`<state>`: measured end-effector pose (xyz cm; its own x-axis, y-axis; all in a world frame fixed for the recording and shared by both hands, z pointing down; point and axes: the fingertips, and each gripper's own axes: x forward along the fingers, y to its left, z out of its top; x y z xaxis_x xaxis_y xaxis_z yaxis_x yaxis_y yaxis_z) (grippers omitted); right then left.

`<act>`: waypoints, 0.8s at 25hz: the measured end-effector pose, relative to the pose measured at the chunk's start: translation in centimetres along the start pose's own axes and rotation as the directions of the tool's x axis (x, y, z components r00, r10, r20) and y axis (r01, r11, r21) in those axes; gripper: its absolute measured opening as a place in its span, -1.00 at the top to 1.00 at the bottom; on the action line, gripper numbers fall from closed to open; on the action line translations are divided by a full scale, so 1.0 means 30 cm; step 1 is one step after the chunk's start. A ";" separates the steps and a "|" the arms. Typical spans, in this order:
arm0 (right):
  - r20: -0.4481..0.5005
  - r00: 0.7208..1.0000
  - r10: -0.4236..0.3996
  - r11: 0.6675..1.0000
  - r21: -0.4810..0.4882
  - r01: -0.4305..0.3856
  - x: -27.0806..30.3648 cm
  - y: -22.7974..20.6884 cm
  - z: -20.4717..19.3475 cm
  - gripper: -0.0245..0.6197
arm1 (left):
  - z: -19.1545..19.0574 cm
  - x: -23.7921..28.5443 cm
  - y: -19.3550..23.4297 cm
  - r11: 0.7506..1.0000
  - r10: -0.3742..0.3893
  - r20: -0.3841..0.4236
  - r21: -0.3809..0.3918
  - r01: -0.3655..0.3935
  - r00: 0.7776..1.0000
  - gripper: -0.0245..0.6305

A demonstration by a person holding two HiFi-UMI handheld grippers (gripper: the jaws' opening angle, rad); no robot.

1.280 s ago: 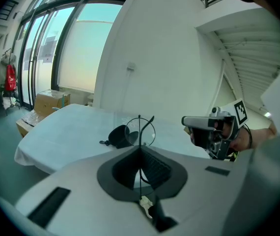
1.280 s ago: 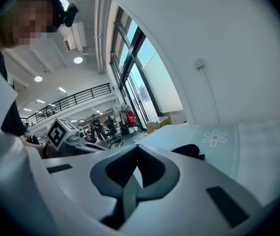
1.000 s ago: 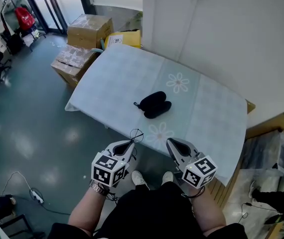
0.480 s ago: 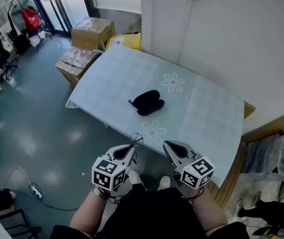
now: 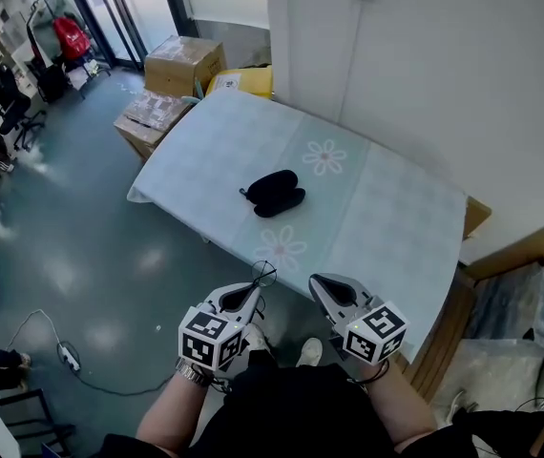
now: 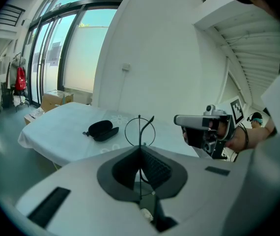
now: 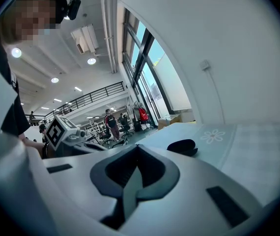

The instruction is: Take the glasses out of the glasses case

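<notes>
Head view, bottom edge: finds the left gripper [image 5: 252,291] and the right gripper [image 5: 321,282] side by side, short of the table's near edge. Left gripper view: shows jaws pinched together on a thin wire loop [image 6: 140,131] that stands up from the tips. Right gripper view: shows jaws pressed flat together, nothing between. Farther out: finds the black glasses case [image 5: 272,192], closed, lying on the flower-print tablecloth [image 5: 387,208] about mid-table, well apart from both grippers. Beyond the table's far left corner: finds cardboard boxes [image 5: 181,65] on the floor.
</notes>
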<state>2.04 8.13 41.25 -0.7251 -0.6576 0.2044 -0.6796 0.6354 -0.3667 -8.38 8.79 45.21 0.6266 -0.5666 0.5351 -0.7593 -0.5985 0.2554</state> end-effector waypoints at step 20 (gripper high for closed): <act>-0.012 0.997 0.073 0.997 -0.008 -0.073 -0.069 -0.025 -0.009 0.85 | -0.017 0.017 -0.099 0.998 0.056 0.018 -0.026 -0.056 0.998 0.84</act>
<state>4.02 9.12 41.37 -0.7738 -0.6048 0.1883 -0.6260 0.6847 -0.3731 -5.89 10.57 45.13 0.5861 -0.6091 0.5343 -0.7973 -0.5511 0.2463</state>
